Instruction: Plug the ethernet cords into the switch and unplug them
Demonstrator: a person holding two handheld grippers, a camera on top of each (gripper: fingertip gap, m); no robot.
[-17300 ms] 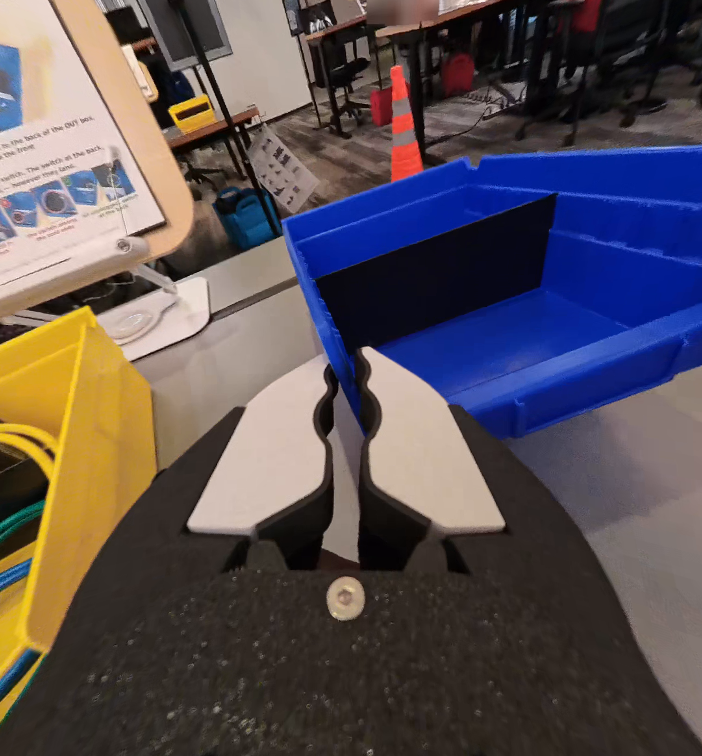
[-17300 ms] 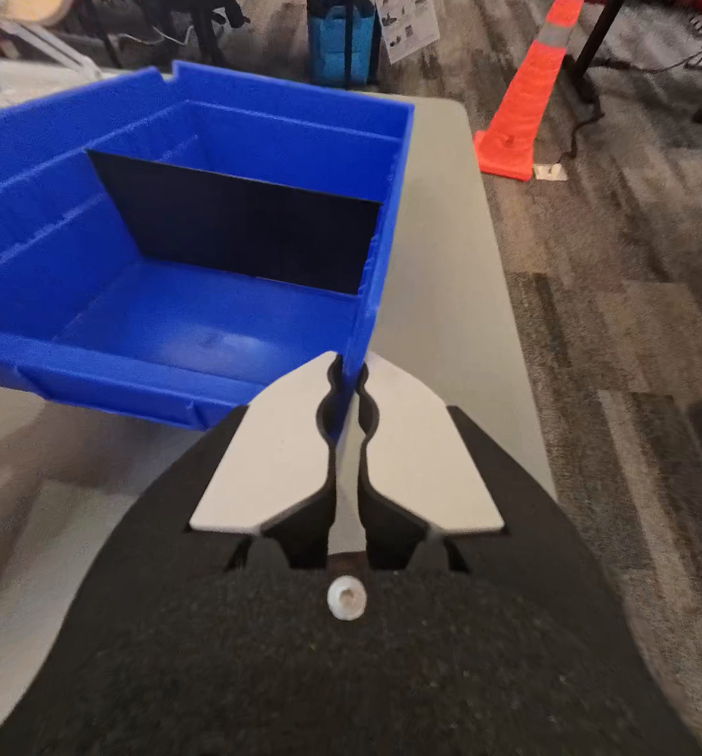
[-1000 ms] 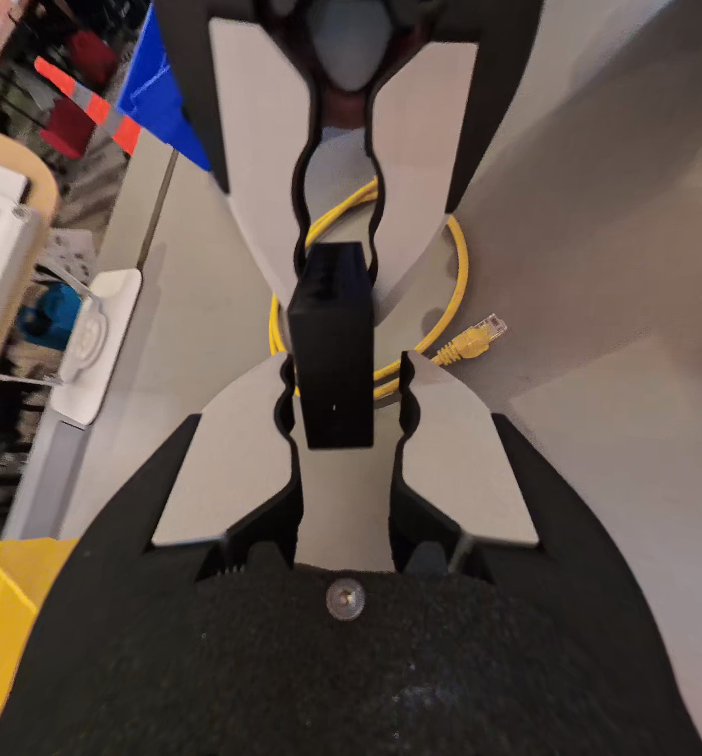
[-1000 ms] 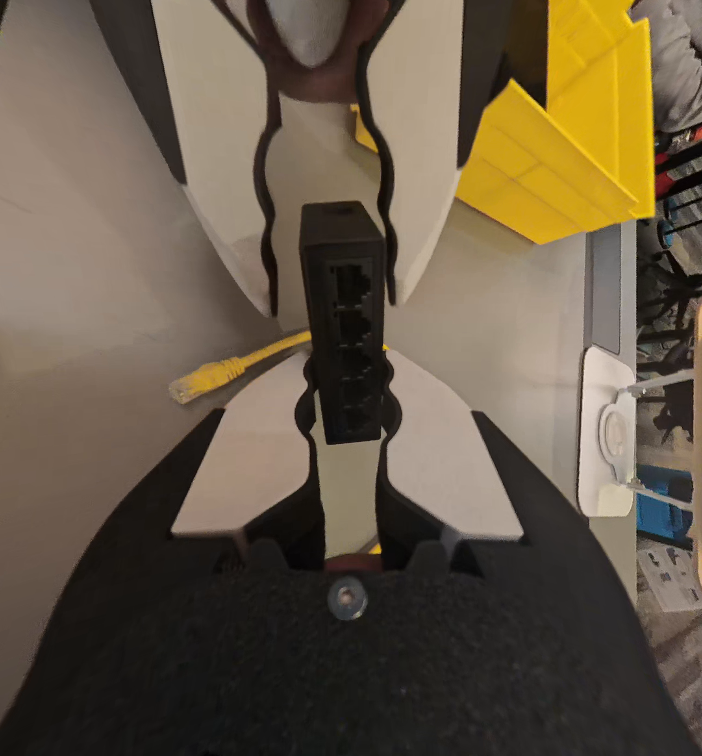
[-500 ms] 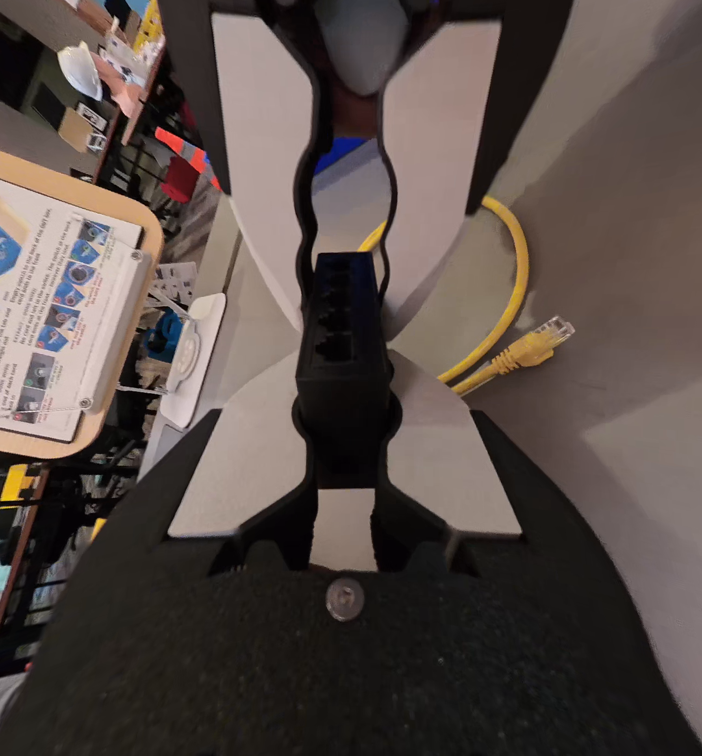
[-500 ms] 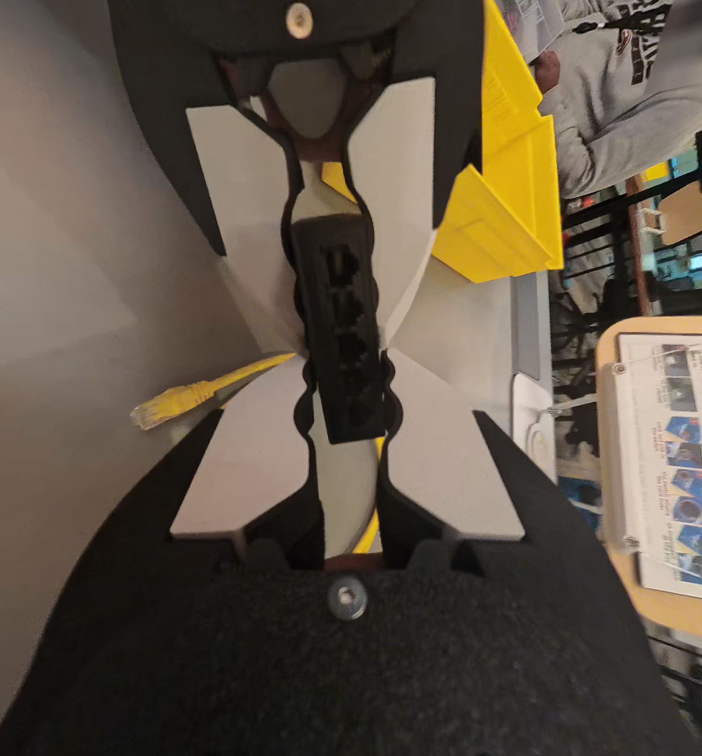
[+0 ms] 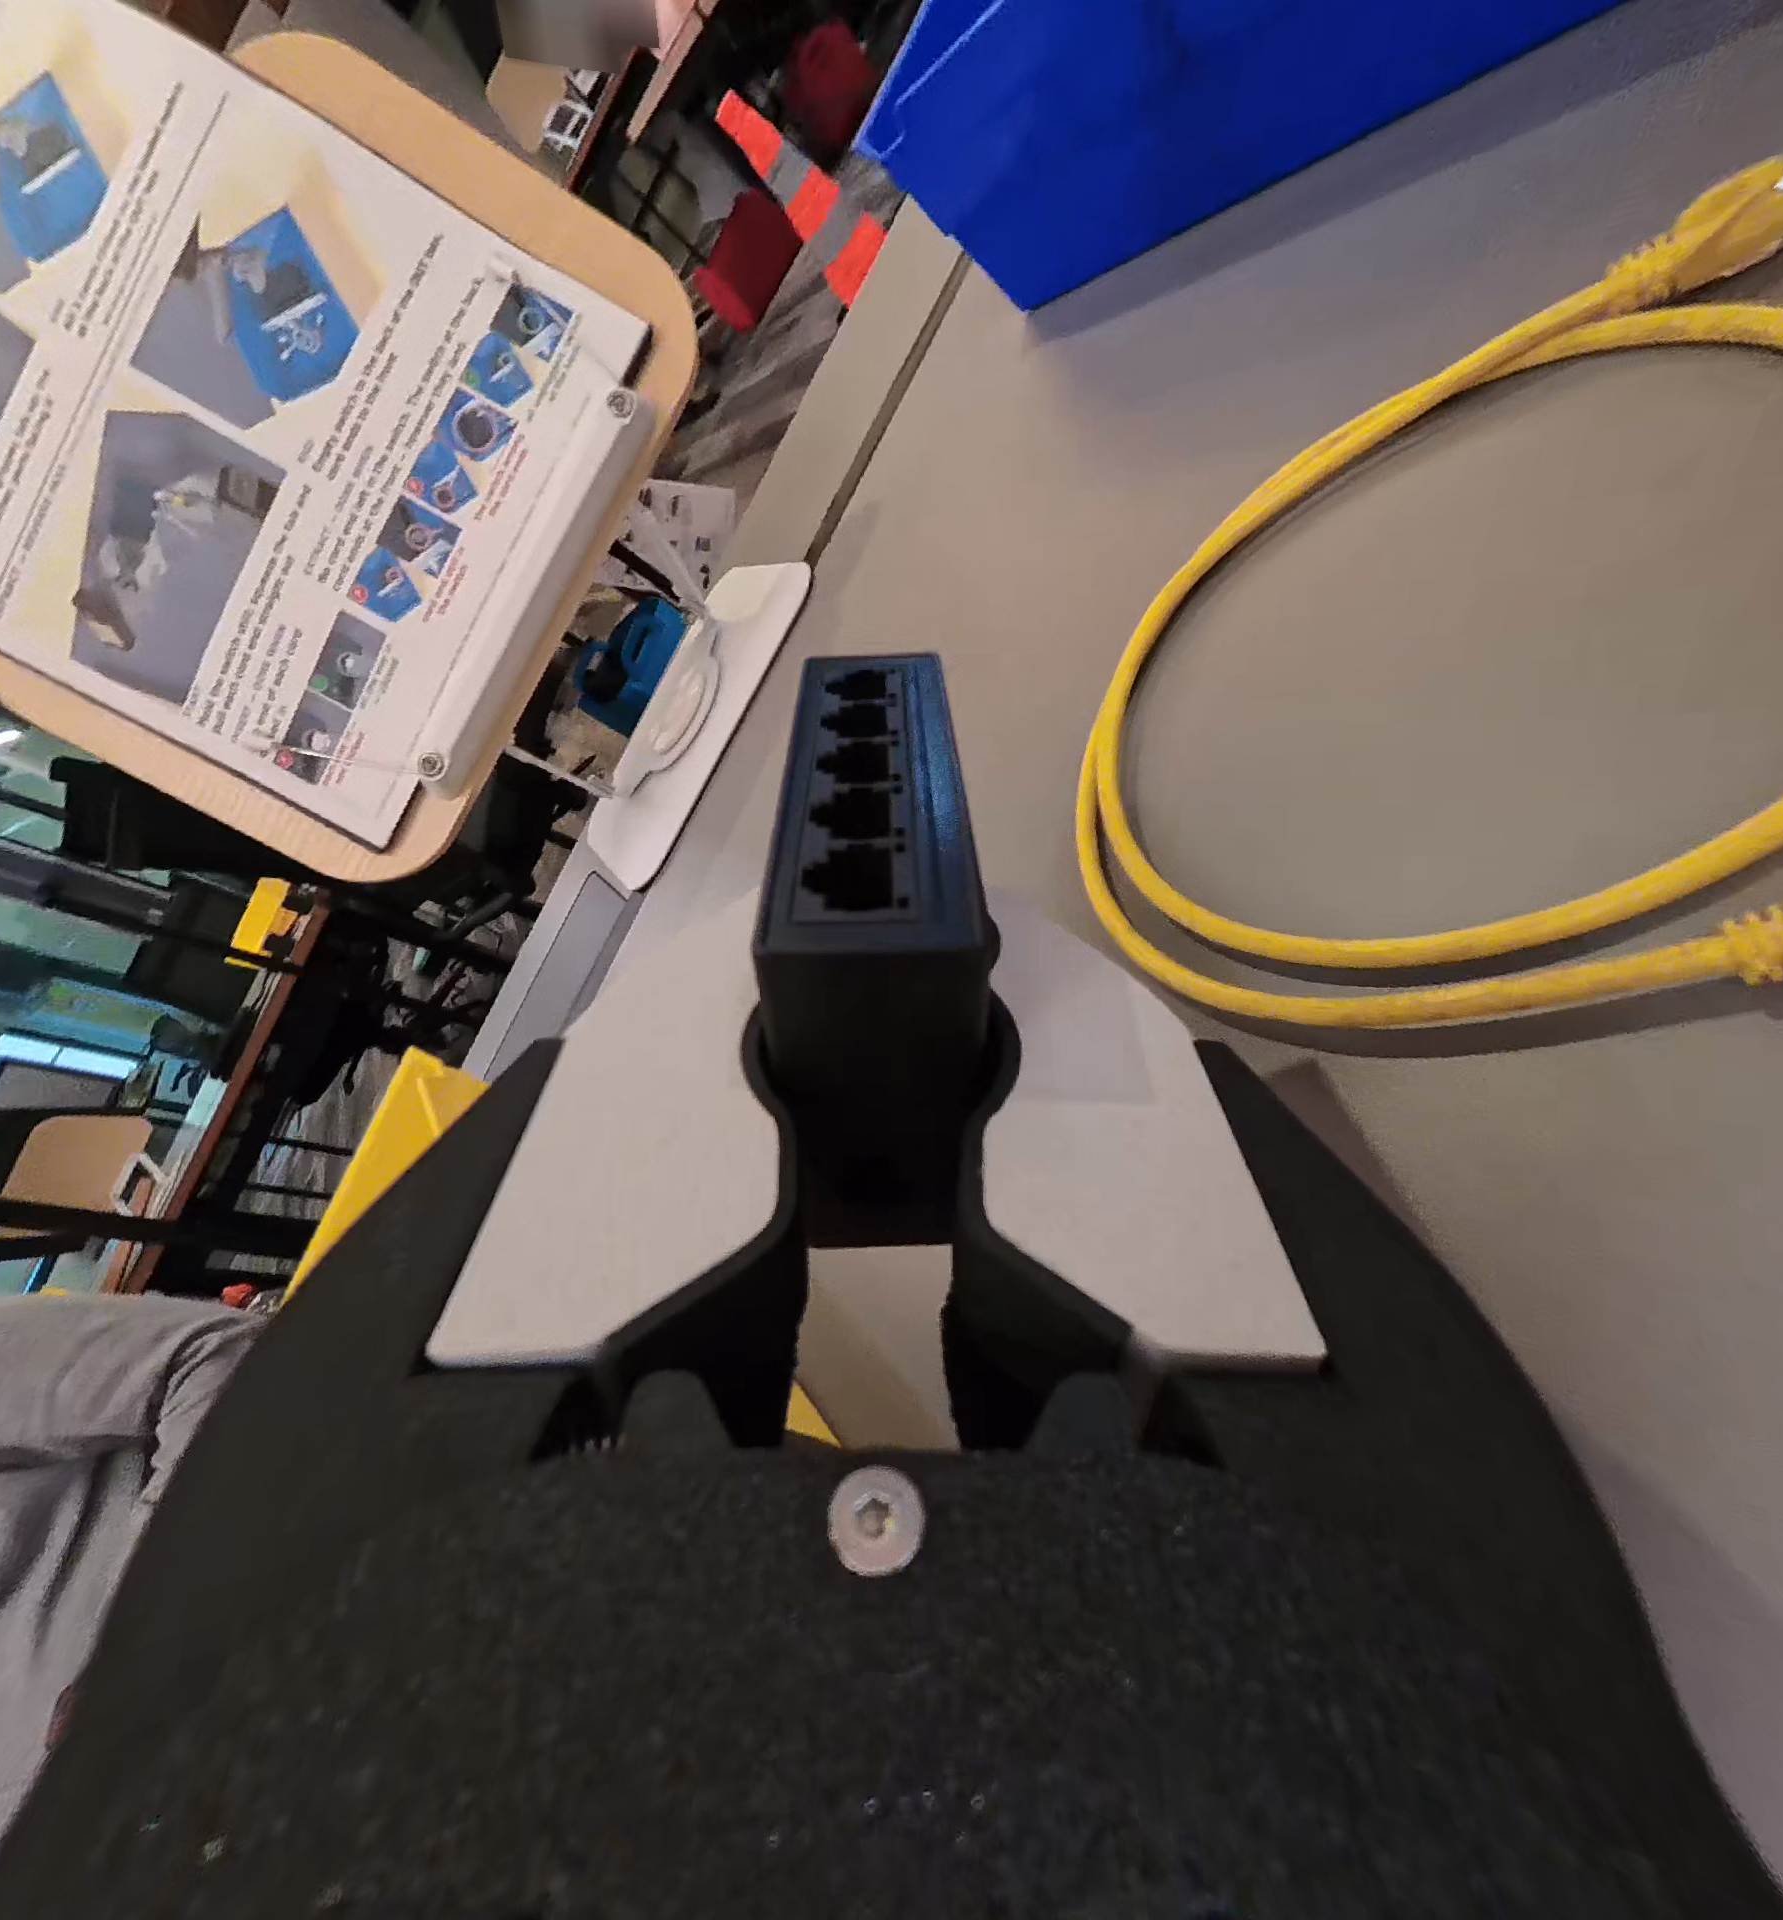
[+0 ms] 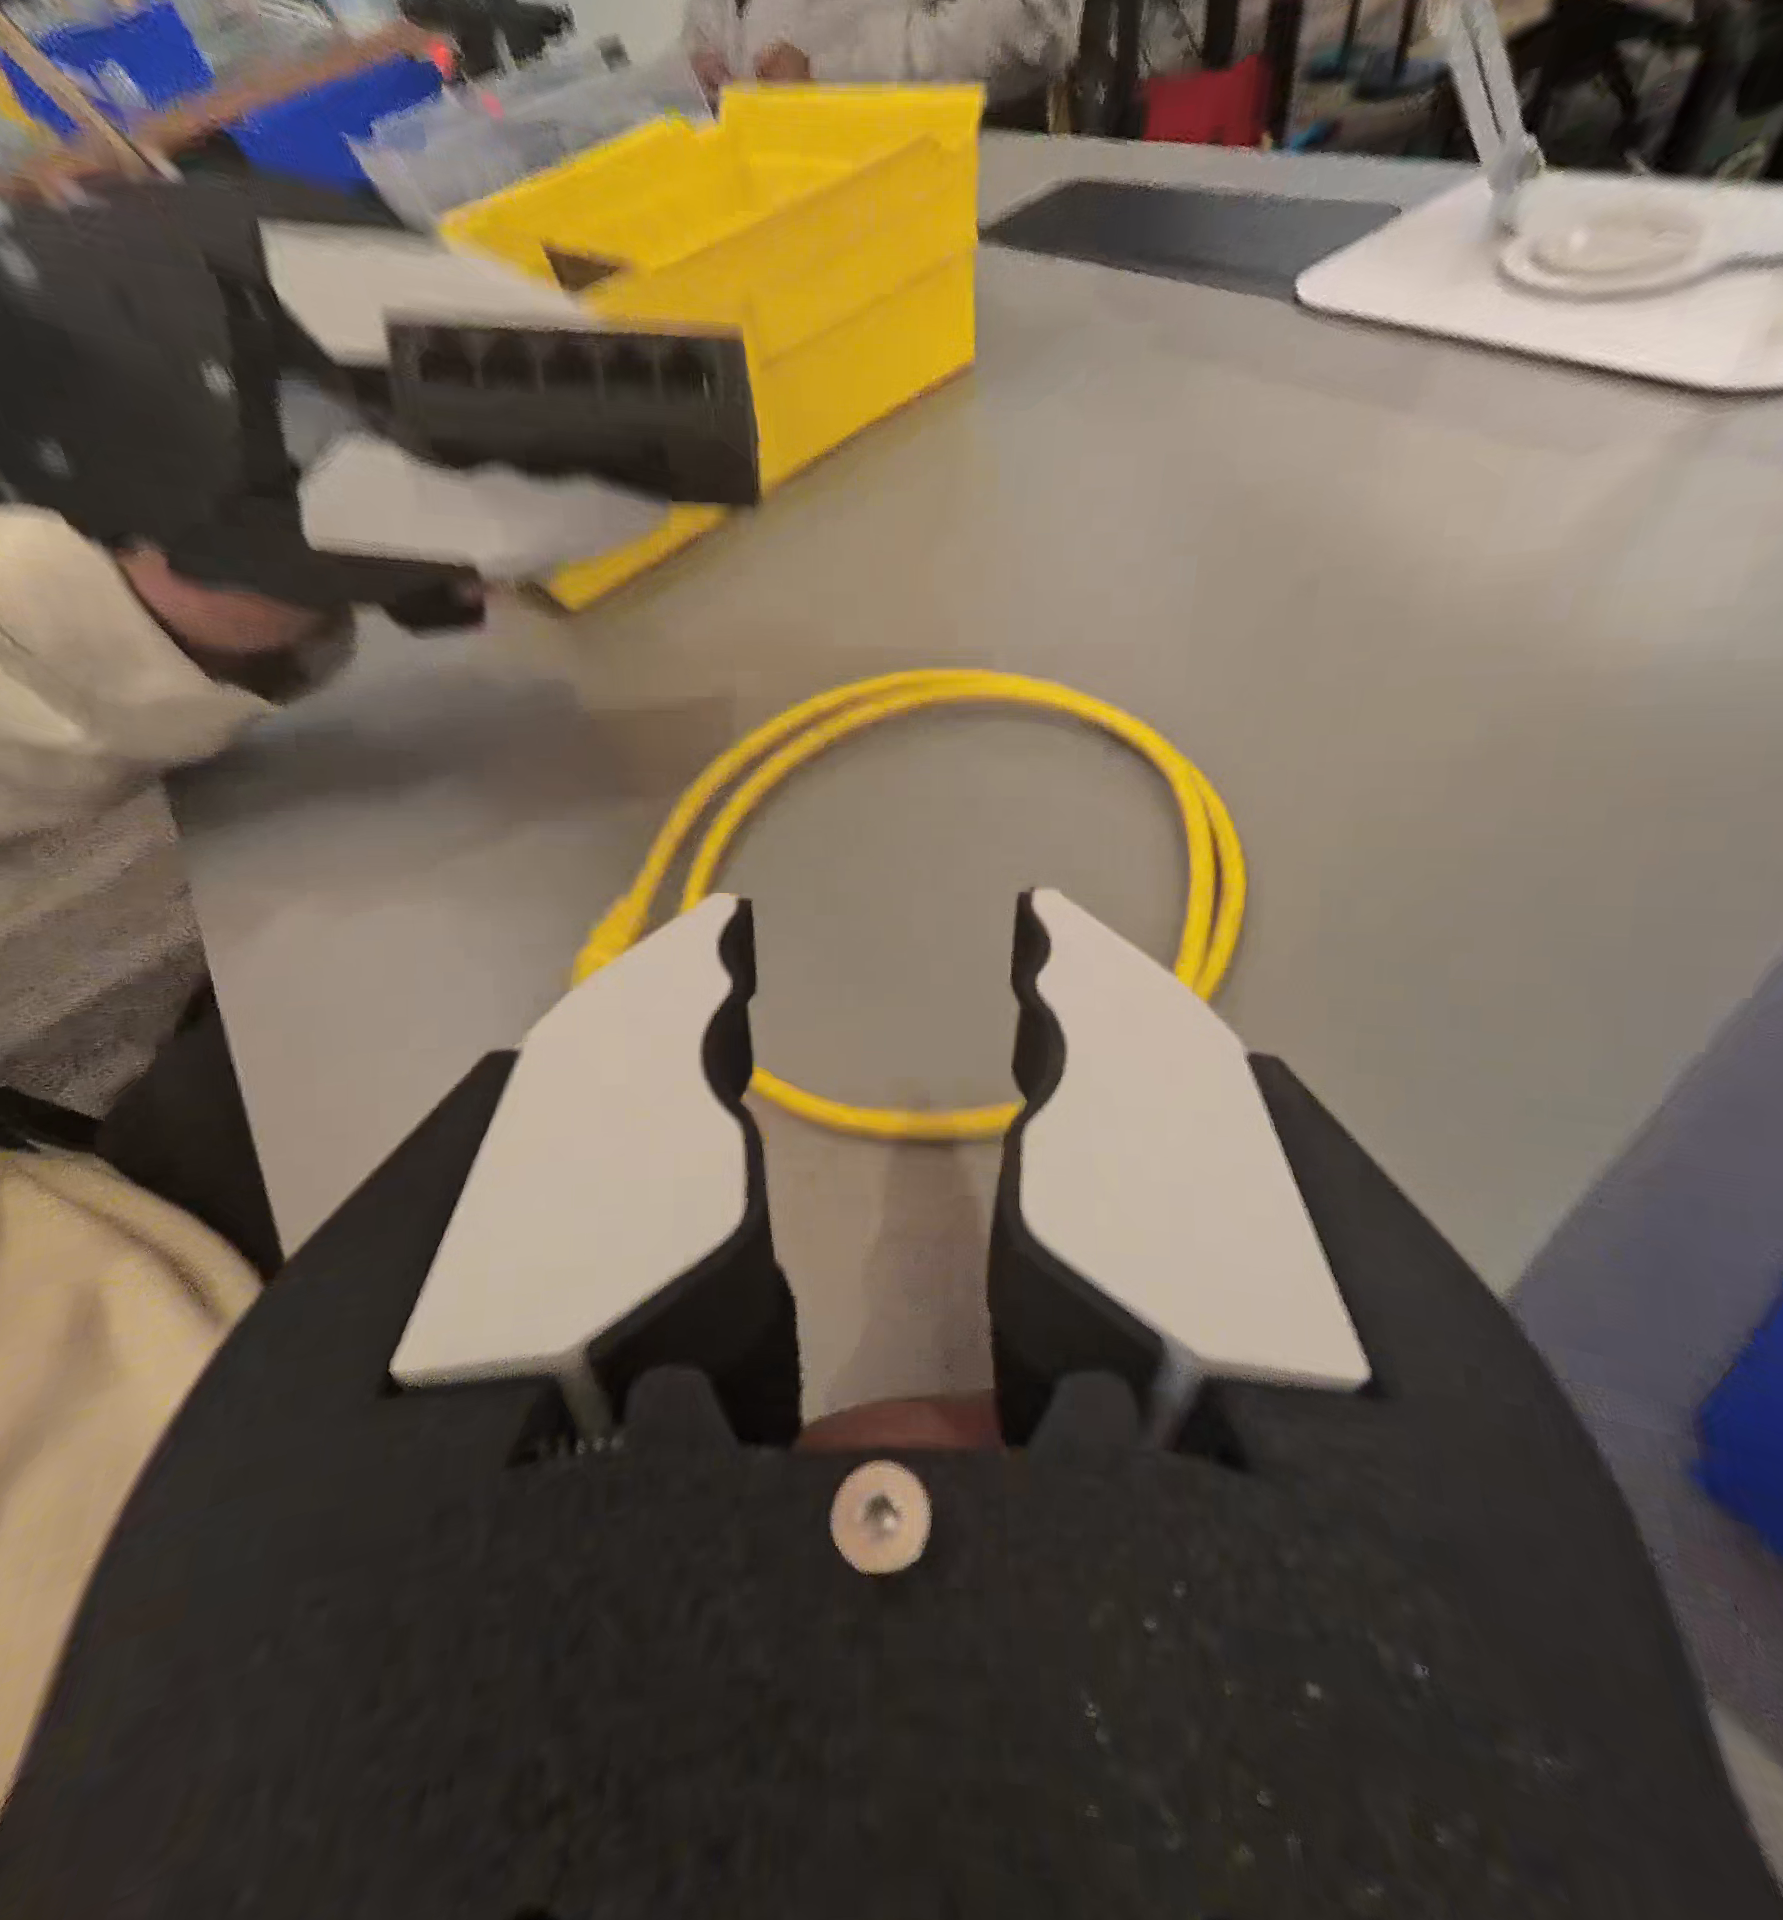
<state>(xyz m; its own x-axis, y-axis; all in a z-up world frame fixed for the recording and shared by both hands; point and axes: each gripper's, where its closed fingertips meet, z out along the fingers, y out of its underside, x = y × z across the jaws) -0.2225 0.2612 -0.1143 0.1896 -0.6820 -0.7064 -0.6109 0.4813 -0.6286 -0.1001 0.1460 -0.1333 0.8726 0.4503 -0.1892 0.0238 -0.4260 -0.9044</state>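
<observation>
My left gripper [image 7: 879, 1039] is shut on the near end of a black switch [image 7: 866, 831] and holds it off the table, its row of empty ports facing up in the left wrist view. The right wrist view shows that switch [image 8: 575, 405] held at upper left by the left gripper [image 8: 430, 436]. A coiled yellow ethernet cord [image 7: 1230, 831] lies on the grey table to the right, both plugs free. My right gripper [image 8: 882, 935] is open and empty, hovering over the near side of the cord coil [image 8: 970, 790].
A yellow bin [image 8: 793, 239] stands behind the switch. A blue bin [image 7: 1230, 114] sits at the far table edge, and its corner [image 8: 1780, 1403] shows at the right. A white stand base [image 8: 1614, 281] and an instruction board [image 7: 274, 416] are near the table edge.
My right gripper let go of the switch, opened and pulled back over the cord. My left gripper keeps the switch and has swung it away to the side.
</observation>
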